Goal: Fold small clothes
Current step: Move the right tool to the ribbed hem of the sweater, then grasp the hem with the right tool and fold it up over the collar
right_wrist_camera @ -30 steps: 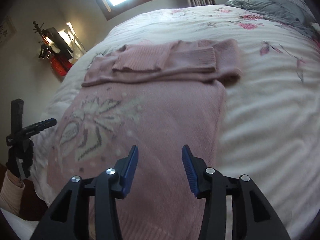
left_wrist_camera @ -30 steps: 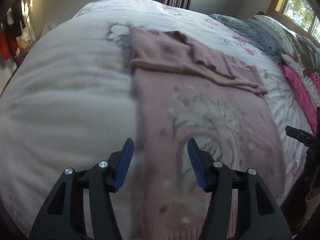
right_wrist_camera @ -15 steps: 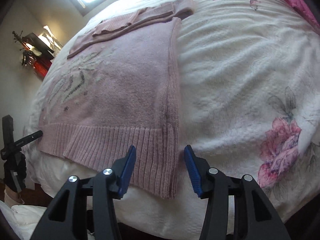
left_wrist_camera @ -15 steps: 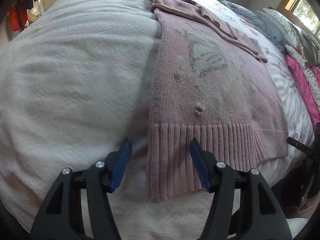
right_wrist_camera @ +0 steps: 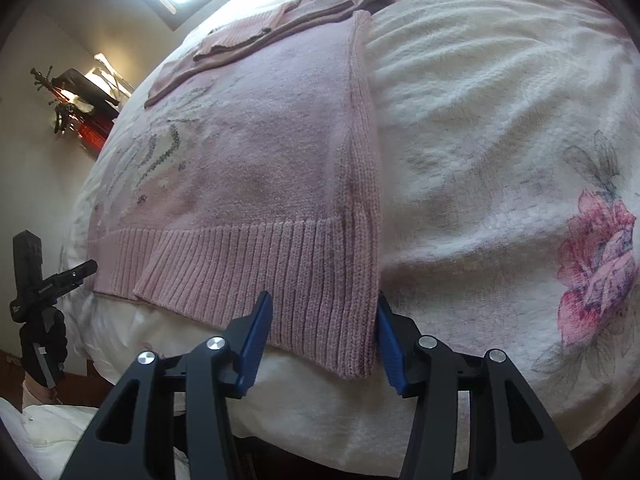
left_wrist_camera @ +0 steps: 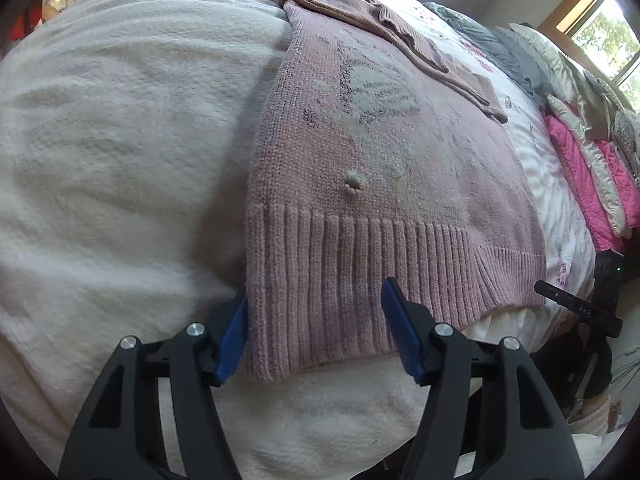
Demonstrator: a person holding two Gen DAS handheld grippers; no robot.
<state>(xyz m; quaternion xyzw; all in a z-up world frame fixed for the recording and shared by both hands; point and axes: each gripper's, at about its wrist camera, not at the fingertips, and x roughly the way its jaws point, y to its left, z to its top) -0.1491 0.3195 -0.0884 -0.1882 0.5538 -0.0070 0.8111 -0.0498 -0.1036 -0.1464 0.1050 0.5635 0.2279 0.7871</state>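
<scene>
A pink knitted sweater (left_wrist_camera: 380, 152) lies flat on the white bedspread, its sleeves folded across the far end and its ribbed hem (left_wrist_camera: 340, 280) nearest me. My left gripper (left_wrist_camera: 316, 332) is open, its blue fingers straddling the hem's left corner. In the right wrist view the same sweater (right_wrist_camera: 260, 152) shows its ribbed hem (right_wrist_camera: 280, 280) at the near edge. My right gripper (right_wrist_camera: 322, 340) is open around the hem's right corner. Neither pair of fingers presses the knit.
The bedspread (left_wrist_camera: 120, 140) with pink flower prints (right_wrist_camera: 596, 264) covers the bed. Pink and grey bedding (left_wrist_camera: 580, 152) is piled at the right. The other gripper (left_wrist_camera: 592, 304) appears at the right edge, and again (right_wrist_camera: 40, 280) at the left. A red instrument (right_wrist_camera: 80, 120) leans by the wall.
Both grippers have pulled back from above the sweater's body to its near hem and dropped lower, each now straddling one hem corner. Both stay open.
</scene>
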